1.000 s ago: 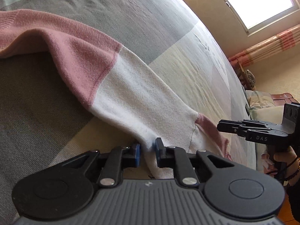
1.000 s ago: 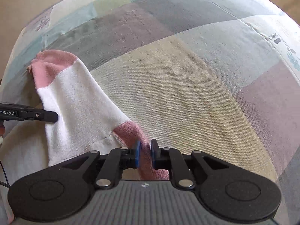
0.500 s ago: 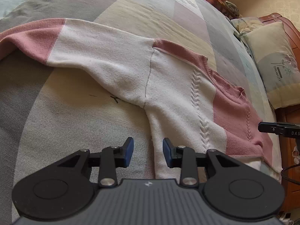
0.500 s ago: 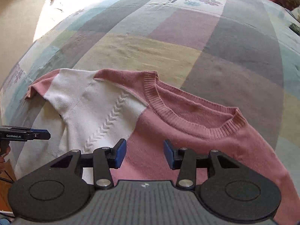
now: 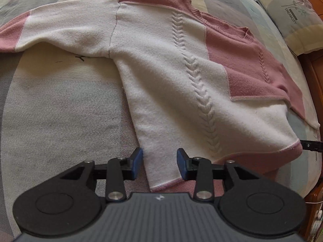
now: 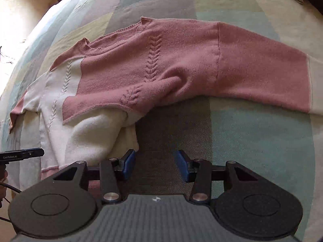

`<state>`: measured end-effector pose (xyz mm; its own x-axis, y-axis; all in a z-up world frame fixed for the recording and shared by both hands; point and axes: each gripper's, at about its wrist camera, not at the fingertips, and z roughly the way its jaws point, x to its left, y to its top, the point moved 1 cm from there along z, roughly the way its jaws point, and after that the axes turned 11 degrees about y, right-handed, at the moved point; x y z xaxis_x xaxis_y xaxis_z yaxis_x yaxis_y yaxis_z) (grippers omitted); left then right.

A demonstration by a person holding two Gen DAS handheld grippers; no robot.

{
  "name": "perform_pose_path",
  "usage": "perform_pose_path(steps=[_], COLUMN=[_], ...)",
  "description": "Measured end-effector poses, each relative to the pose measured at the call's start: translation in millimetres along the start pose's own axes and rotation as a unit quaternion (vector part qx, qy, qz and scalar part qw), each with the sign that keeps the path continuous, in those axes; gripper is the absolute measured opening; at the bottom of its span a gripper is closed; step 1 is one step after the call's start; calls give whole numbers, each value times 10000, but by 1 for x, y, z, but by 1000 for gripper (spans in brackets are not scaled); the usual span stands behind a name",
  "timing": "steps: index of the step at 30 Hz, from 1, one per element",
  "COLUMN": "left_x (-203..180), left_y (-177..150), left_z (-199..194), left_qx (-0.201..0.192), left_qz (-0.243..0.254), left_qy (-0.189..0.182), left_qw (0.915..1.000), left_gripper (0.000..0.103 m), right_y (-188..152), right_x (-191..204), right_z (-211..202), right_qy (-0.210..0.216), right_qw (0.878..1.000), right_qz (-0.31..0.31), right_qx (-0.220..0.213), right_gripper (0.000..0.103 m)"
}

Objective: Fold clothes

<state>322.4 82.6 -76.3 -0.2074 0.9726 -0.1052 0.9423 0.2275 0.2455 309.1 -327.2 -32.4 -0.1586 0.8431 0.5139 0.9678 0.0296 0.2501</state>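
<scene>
A pink-and-white knitted sweater (image 5: 171, 70) lies spread front up on the bed, sleeves out to both sides. My left gripper (image 5: 159, 165) hovers over its lower hem, jaws opening. White fabric lies under the gap, and the blue pads do not press it. In the right wrist view the sweater (image 6: 161, 60) shows its pink half, with a crease near the armpit. My right gripper (image 6: 155, 165) stands open over bare bedspread, just right of the sweater's white lower corner, nothing between its fingers. The left gripper's tip (image 6: 22, 154) shows at the left edge there.
A patchwork bedspread (image 5: 50, 111) in grey, cream and pale blue covers the bed. A printed pillow (image 5: 292, 14) lies at the head, beside a wooden bed frame (image 5: 310, 70). The bed's edge drops to a sunlit floor (image 6: 16, 20).
Both grippers were shut on the sweater a second ago. They have let go, opened and drawn back along the body toward the hem. The sweater now lies flat.
</scene>
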Motion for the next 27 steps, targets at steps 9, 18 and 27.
perform_pose_path(steps=[9,18,27], left_x=[-2,19,50], left_y=[-8,-15,-8], left_z=[-13,-26,-33], left_qx=[38,-183,-373], left_qz=[117,-28,-560], left_qy=[159,417,675], left_qw=[9998,9990,9954], left_gripper=[46,47,47], right_y=[-43,-8,45], right_x=[55,115,154], right_z=[55,51,81], right_qy=[348,1267,1766], right_qw=[9915,9803,9756], right_qz=[-983,-1506,-1236], right_qx=[781,145,-414], right_gripper=[51,52,57])
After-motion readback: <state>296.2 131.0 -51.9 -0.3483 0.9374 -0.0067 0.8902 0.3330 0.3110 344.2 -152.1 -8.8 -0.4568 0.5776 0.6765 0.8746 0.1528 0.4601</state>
